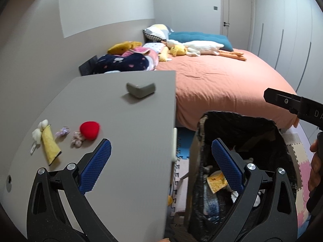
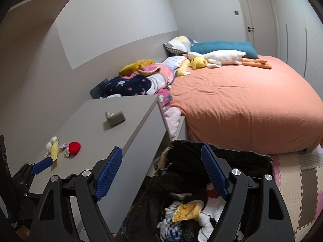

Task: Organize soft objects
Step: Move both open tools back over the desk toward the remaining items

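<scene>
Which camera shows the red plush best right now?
The left wrist view: the red plush lies large and unblocked on the grey tabletop. The right wrist view shows it smaller, far left, still unblocked.

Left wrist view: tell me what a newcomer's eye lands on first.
The big salmon-orange bed fills the right half, with a long white plush goose lying near its pillows. Nearer, a small red plush stands out on the grey desk, and a black-lined bin of soft things sits below the desk's right edge.
</scene>
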{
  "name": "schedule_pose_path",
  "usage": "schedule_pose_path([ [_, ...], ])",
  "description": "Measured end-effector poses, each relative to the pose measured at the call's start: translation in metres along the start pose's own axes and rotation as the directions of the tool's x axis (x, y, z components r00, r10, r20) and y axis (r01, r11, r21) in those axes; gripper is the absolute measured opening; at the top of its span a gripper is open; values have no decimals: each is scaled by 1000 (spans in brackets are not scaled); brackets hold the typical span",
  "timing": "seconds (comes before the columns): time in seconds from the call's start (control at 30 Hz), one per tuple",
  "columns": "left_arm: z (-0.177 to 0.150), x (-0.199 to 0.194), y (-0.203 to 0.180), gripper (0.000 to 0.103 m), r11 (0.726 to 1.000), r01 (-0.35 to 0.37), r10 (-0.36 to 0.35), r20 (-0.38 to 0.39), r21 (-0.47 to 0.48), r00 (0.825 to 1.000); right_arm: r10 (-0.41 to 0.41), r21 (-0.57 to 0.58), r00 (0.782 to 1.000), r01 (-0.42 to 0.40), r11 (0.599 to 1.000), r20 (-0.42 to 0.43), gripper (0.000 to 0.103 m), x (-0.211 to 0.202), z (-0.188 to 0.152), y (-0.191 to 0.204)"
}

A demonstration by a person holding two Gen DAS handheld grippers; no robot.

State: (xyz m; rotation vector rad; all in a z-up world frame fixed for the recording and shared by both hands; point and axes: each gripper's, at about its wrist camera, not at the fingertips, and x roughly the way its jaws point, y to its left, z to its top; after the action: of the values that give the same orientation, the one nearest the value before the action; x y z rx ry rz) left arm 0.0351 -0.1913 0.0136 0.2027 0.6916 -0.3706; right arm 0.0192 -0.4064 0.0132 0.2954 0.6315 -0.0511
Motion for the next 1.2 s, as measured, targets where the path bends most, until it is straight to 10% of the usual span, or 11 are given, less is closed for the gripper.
schedule_pose_path([
  [1.2, -8, 36, 179, 96, 933, -231, 212, -97, -275, 972, 84, -187, 980, -118, 975, -179, 82, 143, 30, 125],
])
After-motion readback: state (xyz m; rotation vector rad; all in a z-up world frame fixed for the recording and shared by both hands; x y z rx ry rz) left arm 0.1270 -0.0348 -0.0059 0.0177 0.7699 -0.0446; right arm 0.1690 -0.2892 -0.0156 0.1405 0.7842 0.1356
